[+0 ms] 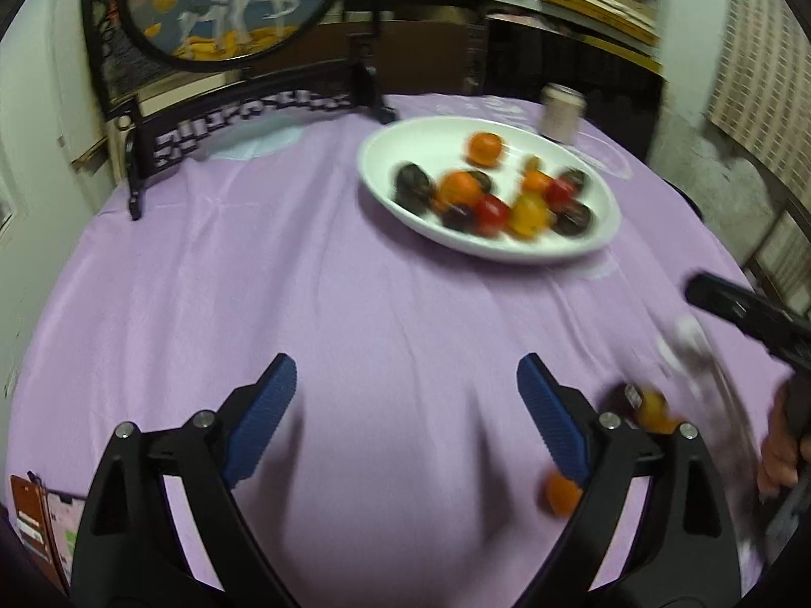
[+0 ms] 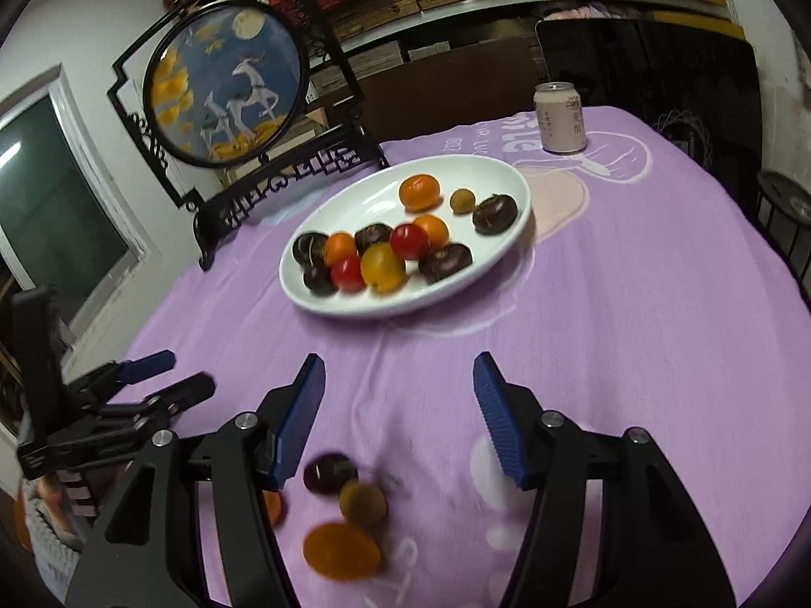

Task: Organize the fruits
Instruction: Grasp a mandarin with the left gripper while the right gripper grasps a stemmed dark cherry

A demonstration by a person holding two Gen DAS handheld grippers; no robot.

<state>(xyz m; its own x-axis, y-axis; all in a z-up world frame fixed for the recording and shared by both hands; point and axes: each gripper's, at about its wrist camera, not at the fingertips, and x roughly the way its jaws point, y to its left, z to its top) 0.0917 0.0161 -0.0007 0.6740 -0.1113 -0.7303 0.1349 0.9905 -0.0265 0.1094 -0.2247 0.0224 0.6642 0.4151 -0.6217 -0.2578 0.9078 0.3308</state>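
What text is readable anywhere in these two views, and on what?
Nothing reads in full.
Purple tablecloth: white printed lettering near the far edge, upside down and partly hidden by the white plate; not legible.
Can: small print and a round emblem, too small to read.
Cards at the table's near left edge: printed labels, blurred.
Round framed deer picture: no text visible.
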